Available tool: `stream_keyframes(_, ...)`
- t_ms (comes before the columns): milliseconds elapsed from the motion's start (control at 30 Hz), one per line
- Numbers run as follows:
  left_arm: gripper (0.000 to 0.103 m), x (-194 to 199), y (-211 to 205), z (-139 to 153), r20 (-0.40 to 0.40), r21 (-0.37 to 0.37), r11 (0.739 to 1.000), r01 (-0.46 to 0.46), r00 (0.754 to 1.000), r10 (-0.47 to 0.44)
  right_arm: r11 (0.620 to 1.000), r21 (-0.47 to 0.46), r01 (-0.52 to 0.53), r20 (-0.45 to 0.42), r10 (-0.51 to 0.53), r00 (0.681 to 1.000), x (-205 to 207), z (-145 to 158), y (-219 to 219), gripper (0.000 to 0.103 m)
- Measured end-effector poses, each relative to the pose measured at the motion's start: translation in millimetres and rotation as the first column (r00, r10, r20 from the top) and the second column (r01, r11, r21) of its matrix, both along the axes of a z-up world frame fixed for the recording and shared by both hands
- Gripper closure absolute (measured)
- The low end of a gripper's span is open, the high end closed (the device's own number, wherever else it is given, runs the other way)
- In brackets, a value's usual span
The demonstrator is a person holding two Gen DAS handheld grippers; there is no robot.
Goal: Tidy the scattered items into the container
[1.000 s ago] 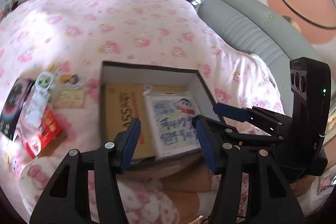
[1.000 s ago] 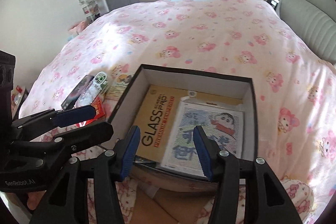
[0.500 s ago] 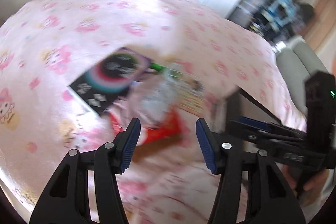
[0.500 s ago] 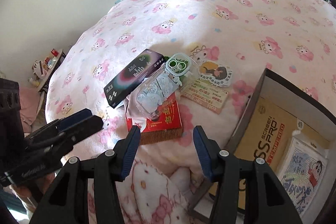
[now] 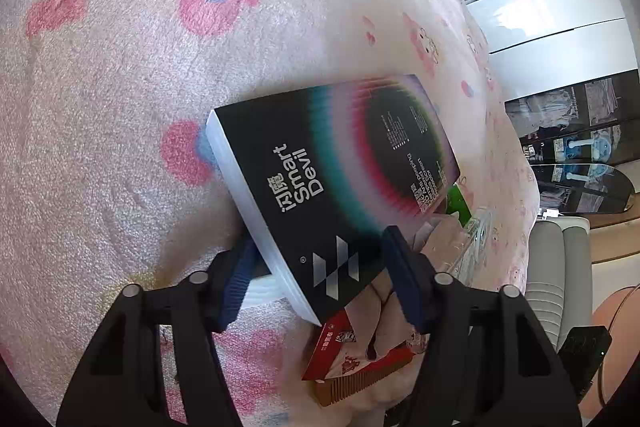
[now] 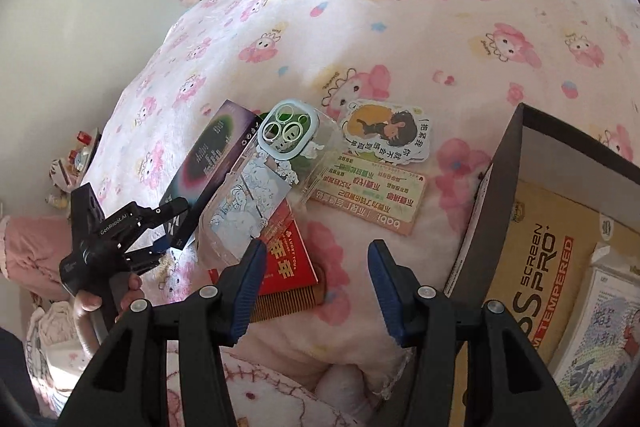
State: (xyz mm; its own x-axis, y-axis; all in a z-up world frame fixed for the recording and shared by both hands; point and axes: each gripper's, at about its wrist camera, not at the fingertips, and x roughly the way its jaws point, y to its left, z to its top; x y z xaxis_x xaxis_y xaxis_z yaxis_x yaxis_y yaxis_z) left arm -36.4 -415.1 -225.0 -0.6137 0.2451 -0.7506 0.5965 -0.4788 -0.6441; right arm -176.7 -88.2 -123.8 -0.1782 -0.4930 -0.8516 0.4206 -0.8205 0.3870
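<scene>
A black "Smart Devil" box (image 5: 340,179) lies on the pink bedspread. My left gripper (image 5: 320,279) is open, rolled over, and its fingers straddle the box's near end; the right wrist view shows the left gripper (image 6: 170,227) at the box (image 6: 208,163). Beside the box lie a clear phone case (image 6: 272,179), a red packet (image 6: 288,259) on a wooden comb (image 6: 288,301), a cartoon sticker (image 6: 384,131) and a printed card (image 6: 368,195). My right gripper (image 6: 316,287) hangs open above the comb's end, with nothing between its fingers. The dark container box (image 6: 492,211) stands to the right.
Inside the container lie a yellow screen-protector pack (image 6: 536,251) and a cartoon-print pack (image 6: 600,347). A person's hand (image 6: 88,303) holds the left gripper at the bed's left edge. Grey upholstery (image 5: 560,267) and cupboards stand beyond the bed.
Both grippers left the container and swung left. The left one dropped, rolled and came around the black box's end. The right one now hovers over the scattered items.
</scene>
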Motion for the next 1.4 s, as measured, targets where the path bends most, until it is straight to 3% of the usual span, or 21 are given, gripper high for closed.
stream_keyframes(33,0.059,1,4,5,-0.017,-0.004,1.0,0.016,1.0,-0.016,1.0,0.007,-0.006,-0.006,0.006,1.0,-1,-1,-1,0.054)
stream_keyframes(100,0.064,6,18,23,-0.049,-0.009,0.999,0.051,0.997,-0.052,0.999,0.021,-0.026,-0.008,0.026,1.0,-3,0,-5,0.054)
stream_keyframes(200,0.064,7,50,51,-0.065,-0.063,0.982,0.177,0.981,-0.181,0.999,0.009,-0.044,-0.008,0.044,0.999,-6,5,-13,0.054)
stream_keyframes(300,0.059,10,65,60,-0.068,-0.031,0.965,0.26,0.963,-0.262,0.997,-0.006,-0.083,-0.004,0.082,0.997,-9,8,-30,0.054)
stream_keyframes(467,0.046,27,36,78,-0.041,-0.127,0.976,0.174,0.983,-0.181,0.966,-0.064,-0.251,0.092,0.256,0.962,-9,0,-77,0.054)
stream_keyframes(600,0.045,23,-10,55,-0.031,-0.166,0.985,0.052,0.998,-0.058,0.942,-0.001,-0.335,0.146,0.332,0.932,-16,-18,-118,0.054)
stream_keyframes(667,0.045,16,-26,30,0.001,-0.127,0.991,0.039,0.999,-0.039,0.929,0.023,-0.369,0.166,0.36,0.918,-16,-31,-136,0.054)
stream_keyframes(767,0.05,11,-30,8,-0.021,-0.016,0.999,0.034,0.999,-0.034,0.922,0.046,-0.384,0.161,0.373,0.914,-15,-38,-152,0.053)
stream_keyframes(867,0.052,15,-13,15,-0.025,-0.022,0.996,0.082,0.996,-0.082,0.912,0.08,-0.403,0.145,0.39,0.909,-17,-37,-162,0.051)
stream_keyframes(1000,0.052,25,5,28,-0.095,0.054,0.98,0.191,0.978,-0.185,0.898,0.163,-0.409,0.09,0.399,0.912,-15,-32,-160,0.048)
stream_keyframes(1100,0.049,17,-4,23,-0.049,-0.01,0.987,0.157,0.986,-0.158,0.894,0.088,-0.439,0.163,0.422,0.892,-5,-41,-149,0.048)
stream_keyframes(1133,0.048,11,-8,14,-0.035,0.005,0.99,0.142,0.989,-0.142,0.893,0.071,-0.445,0.189,0.426,0.885,-2,-46,-147,0.048)
stream_keyframes(1233,0.04,2,-17,-5,-0.109,0.147,0.979,0.137,0.987,-0.122,0.884,0.065,-0.463,0.21,0.442,0.872,1,-51,-155,0.045)
stream_keyframes(1333,0.044,4,-3,13,-0.132,0.126,0.978,0.167,0.98,-0.15,0.863,-0.022,-0.504,0.254,0.493,0.832,1,-51,-169,0.042)
stream_keyframes(1400,0.048,8,5,33,-0.144,0.082,0.981,0.173,0.977,-0.16,0.87,0.0,-0.493,0.234,0.48,0.846,4,-45,-170,0.045)
